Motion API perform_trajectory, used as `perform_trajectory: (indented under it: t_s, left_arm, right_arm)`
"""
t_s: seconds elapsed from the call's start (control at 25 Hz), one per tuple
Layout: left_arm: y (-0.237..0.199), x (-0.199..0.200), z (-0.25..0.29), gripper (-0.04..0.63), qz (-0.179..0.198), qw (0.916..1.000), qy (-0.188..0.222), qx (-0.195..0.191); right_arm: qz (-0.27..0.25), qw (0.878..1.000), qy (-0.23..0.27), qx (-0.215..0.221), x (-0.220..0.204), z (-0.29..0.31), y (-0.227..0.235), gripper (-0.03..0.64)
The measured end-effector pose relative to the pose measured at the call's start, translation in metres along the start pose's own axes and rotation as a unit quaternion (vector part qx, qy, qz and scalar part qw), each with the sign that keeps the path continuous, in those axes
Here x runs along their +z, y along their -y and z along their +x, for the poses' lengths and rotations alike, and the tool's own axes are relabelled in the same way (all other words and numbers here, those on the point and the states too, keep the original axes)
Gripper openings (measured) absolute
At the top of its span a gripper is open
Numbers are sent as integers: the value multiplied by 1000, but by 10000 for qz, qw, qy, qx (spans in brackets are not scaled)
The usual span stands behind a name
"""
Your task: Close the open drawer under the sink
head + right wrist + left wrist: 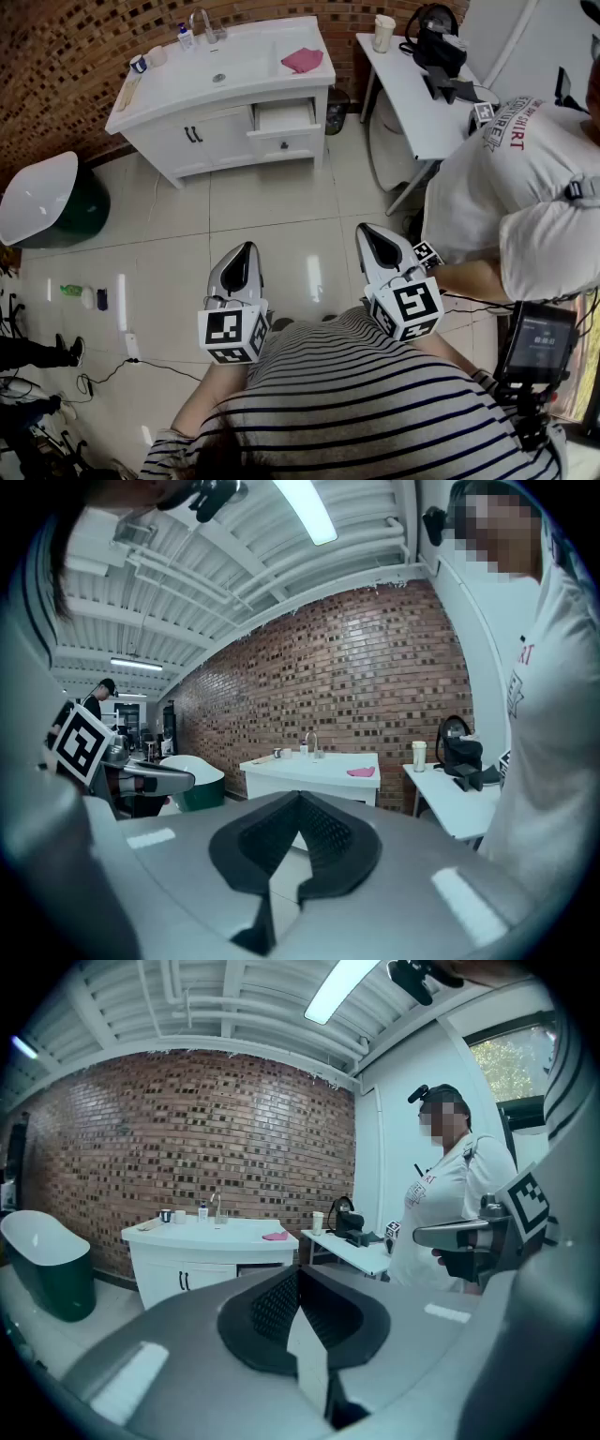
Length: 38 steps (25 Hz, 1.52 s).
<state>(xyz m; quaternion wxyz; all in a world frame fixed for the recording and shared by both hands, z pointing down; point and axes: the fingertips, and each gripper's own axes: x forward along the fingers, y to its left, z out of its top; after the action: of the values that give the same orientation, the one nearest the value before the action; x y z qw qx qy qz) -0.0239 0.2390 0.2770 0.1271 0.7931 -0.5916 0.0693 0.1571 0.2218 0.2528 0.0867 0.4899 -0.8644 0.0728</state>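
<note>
Looking down in the head view, the left gripper (246,247) and the right gripper (367,230) are seen side by side above the tiled floor (281,202). Each has its fingers closed tip to tip, with nothing caught between them. The open drawer (285,116) is found well ahead of both pairs of fingers, pulled out of the white cabinet (211,136) under the sink (225,64).

In the left gripper view, the fingers are shown pressed together and empty, and the cabinet is seen far beyond their tips.

In the right gripper view, the fingers are likewise shut on nothing. A white table (459,808) is seen off to their right.

Two risks are judged. A push given off-centre by such narrow tips could skew the drawer or slip off its front. The person (506,187) just right of the right fingers could be bumped during the approach.
</note>
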Motion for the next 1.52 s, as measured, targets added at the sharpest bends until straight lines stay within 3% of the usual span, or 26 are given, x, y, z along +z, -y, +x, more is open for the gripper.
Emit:
perform_trajectory:
  t_s: [0.28, 0.44, 0.6, 0.8, 0.96, 1.16, 1.36, 1.52]
  left_arm:
    - [-11, -2, 5, 14, 2, 9999, 92, 139]
    - [-25, -3, 39, 14, -47, 9999, 43, 155]
    - [-50, -12, 109, 14, -35, 9998, 24, 196]
    - [-109, 9, 197, 14, -85, 9999, -111, 19]
    - [-161, 36, 276, 14, -95, 9992, -263, -290]
    - [-190, 45, 378, 14, 73, 9947, -691, -762]
    - [-209, 35, 457, 14, 92, 9914, -943, -904]
    - [-208, 1, 490, 14, -111, 9907, -952, -967]
  right_arm:
    - [44, 9998, -175, 86, -14, -2, -3, -2]
    - [63, 9997, -215, 117, -14, 26, 15, -2]
    - [92, 9995, -287, 64, -37, 91, 58, -2]
    - [108, 9991, -405, -67, -19, 192, 74, -2]
    - [157, 9980, -558, -256, 2, 283, 87, -2]
    - [114, 9951, -878, -432, 3, 374, 128, -3]
    - [347, 9906, -1229, -490, -32, 447, 158, -2]
    - [405, 9912, -1198, -392, -94, 493, 172, -3]
